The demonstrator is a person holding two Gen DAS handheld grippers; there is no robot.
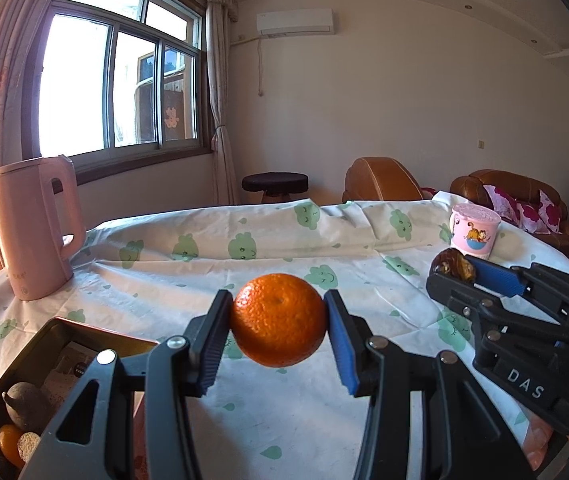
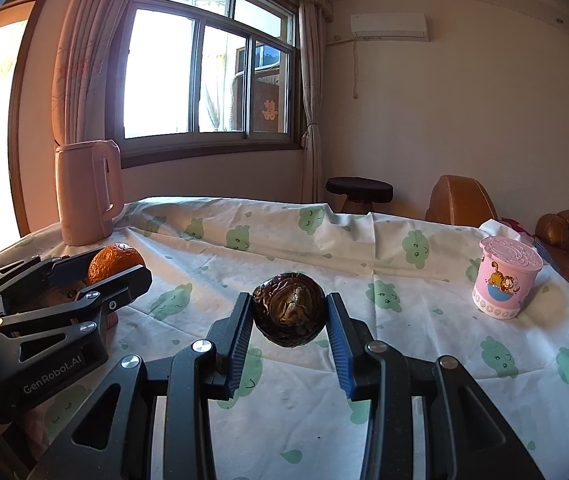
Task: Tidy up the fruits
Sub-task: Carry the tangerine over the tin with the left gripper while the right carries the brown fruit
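Note:
My left gripper is shut on an orange and holds it above the table; both also show at the left of the right wrist view, gripper and orange. My right gripper is shut on a dark brown wrinkled fruit held above the cloth; both show at the right of the left wrist view, gripper and fruit. A dark tray at lower left holds a grey-brown fruit, an orange fruit and a pale round piece.
A pink kettle stands at the table's far left, also in the right wrist view. A pink cartoon cup stands at the far right, also in the right wrist view. A white cloth with green prints covers the table. Sofas stand behind.

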